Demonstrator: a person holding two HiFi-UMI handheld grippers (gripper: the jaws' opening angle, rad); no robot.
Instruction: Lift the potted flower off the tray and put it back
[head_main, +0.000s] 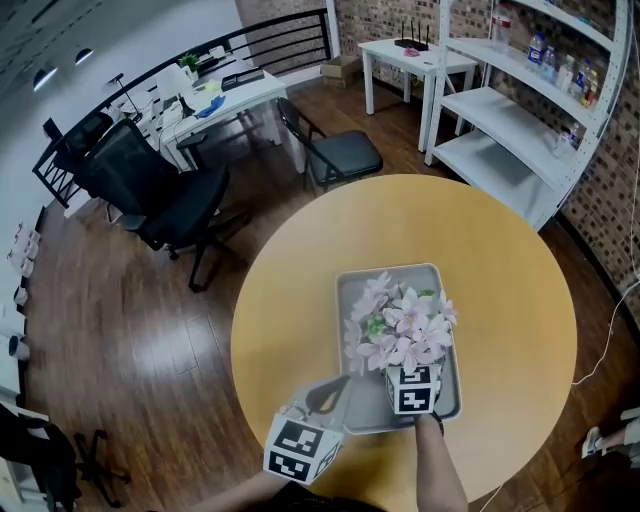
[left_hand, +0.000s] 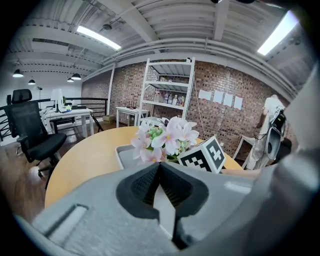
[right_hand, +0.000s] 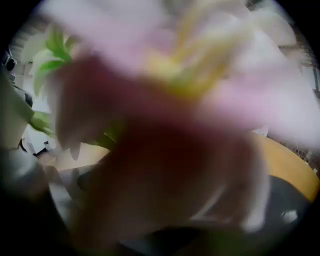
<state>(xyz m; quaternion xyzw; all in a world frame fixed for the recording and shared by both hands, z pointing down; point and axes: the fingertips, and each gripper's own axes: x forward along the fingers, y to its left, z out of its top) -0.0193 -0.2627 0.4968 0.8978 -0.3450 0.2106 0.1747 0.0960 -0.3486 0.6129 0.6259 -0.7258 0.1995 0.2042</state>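
The potted flower (head_main: 400, 325), with pink and white blooms, stands on a grey tray (head_main: 350, 290) on a round yellow table (head_main: 500, 280). Its pot is hidden under the blooms. My right gripper reaches in from the near side. Its marker cube (head_main: 413, 388) sits at the foot of the flowers and its fingertips are hidden beneath them. Blurred petals (right_hand: 165, 100) fill the right gripper view, with dark jaw parts far apart at the lower corners. My left gripper (head_main: 335, 393) is shut and holds nothing, just off the tray's near left edge. Ahead of it are the blooms (left_hand: 167, 137) and the tray (left_hand: 125, 152).
Black office chairs (head_main: 165, 195) and a white desk (head_main: 215, 100) stand beyond the table on the wooden floor. A dark folding chair (head_main: 335, 150) is near the table's far edge. White shelving (head_main: 530, 110) lines the brick wall at the right.
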